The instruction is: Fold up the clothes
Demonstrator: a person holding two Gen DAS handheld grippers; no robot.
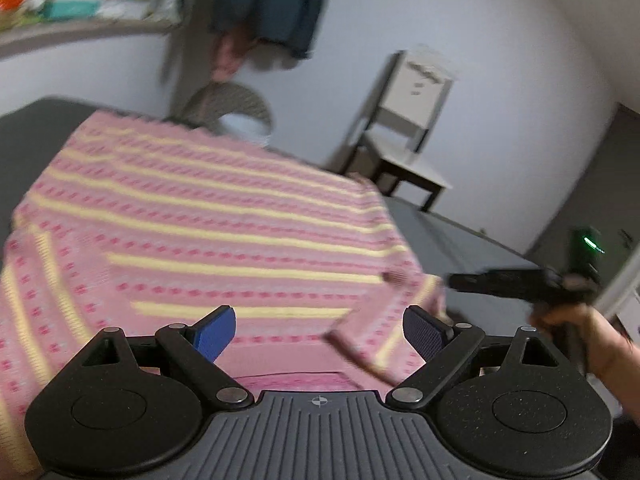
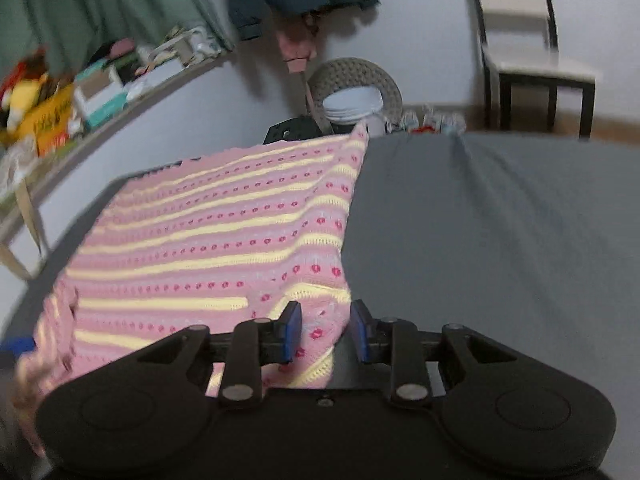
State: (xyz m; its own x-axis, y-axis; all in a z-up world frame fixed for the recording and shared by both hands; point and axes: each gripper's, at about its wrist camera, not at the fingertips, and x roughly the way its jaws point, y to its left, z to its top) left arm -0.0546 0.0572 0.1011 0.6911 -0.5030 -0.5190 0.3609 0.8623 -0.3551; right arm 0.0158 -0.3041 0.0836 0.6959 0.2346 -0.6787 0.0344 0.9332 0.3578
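1. Left wrist view, surface and room: grey bed surface [image 1: 472, 240] ahead and right of the jaws; white wall beyond, chair [image 1: 408, 128] standing far ahead right, dark garment [image 1: 276, 4] hanging far ahead, cluttered shelf [image 1: 80, 0] far ahead left. Picture blurred.
2. Left wrist view, task item: pink and yellow striped knit garment [image 1: 208, 216] spread flat directly ahead of and beneath the jaws, one folded edge lying by the right finger.
3. Left gripper [image 1: 320, 332]: jaws wide apart, nothing held, fabric below untouched as far as visible.
4. Right gripper [image 1: 496, 280] seen right of the left jaws, in a hand [image 1: 580, 340]; state unreadable here.
5. Right wrist view, surface and room: grey bed surface [image 2: 500, 220] ahead right; shelf [image 2: 100, 92], green curtain [image 2: 100, 8] ahead left.
6. Containers: woven basket [image 2: 356, 76] far ahead, on the floor, holding a white bucket-like item [image 2: 352, 108]; contents unclear.
7. Right gripper [image 2: 325, 332]: jaws narrowly parted, garment [image 2: 224, 232] corner between the pads, not visibly pinched.
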